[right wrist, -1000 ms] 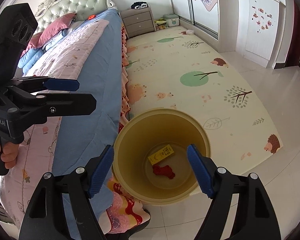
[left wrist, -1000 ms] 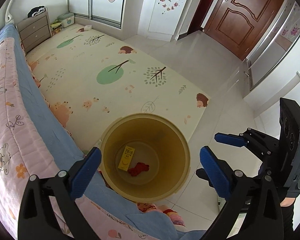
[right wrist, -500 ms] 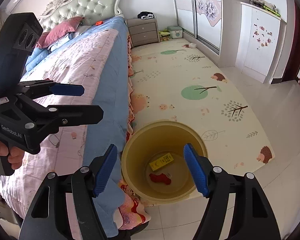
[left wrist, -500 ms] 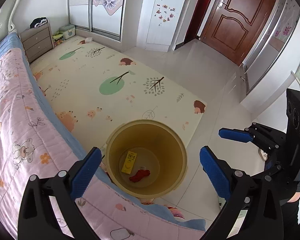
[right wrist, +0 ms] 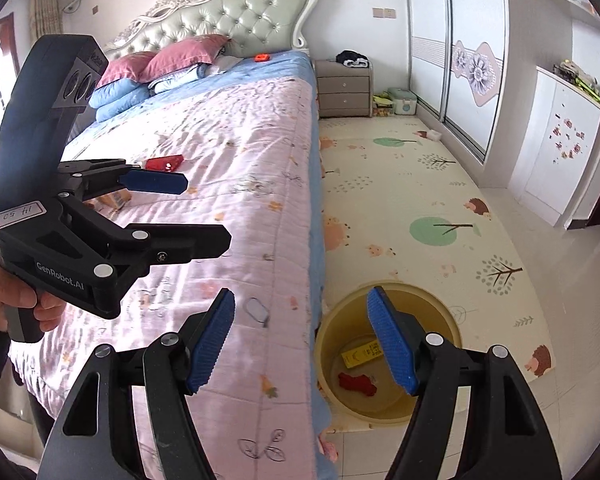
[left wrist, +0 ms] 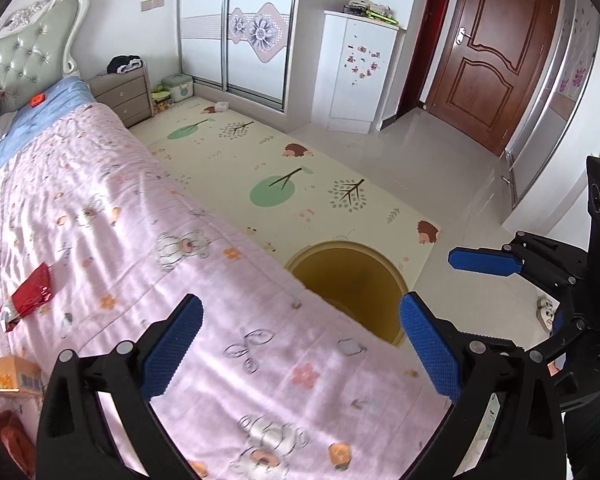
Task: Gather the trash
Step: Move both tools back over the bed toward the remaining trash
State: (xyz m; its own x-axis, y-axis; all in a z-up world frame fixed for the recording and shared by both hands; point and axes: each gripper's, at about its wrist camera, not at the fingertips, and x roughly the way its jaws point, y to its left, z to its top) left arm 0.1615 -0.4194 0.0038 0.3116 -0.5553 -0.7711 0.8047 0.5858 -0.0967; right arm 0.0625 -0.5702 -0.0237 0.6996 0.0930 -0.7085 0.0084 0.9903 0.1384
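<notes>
A yellow bin (right wrist: 327, 338) stands on the floor against the bed's side; a yellow carton (right wrist: 360, 356) and a red wrapper (right wrist: 356, 384) lie inside it. On the pink quilt (left wrist: 180, 240) lie a red wrapper (left wrist: 30, 294) (right wrist: 164, 163) and a yellow-orange carton (left wrist: 10, 374) (right wrist: 114, 200). My left gripper (left wrist: 300, 308) (right wrist: 204, 208) hovers open and empty over the quilt, the bin (left wrist: 396, 280) to its right. My right gripper (right wrist: 300, 296) (left wrist: 500, 280) hangs open over the bed's edge next to the bin, nothing between its fingers.
A small orange-red object (right wrist: 262, 57) lies near the pillows (right wrist: 172, 58) at the headboard. Beyond the bed are a nightstand (right wrist: 343, 88), a patterned play mat (right wrist: 420, 208), sliding wardrobes (left wrist: 240, 40) and a brown door (left wrist: 496, 60). A hand (right wrist: 16, 292) grips the left tool.
Both grippers rose and swung away from over the bin toward the bed. The quilt with its wrapper and carton came into view. The right jaws narrowed a little.
</notes>
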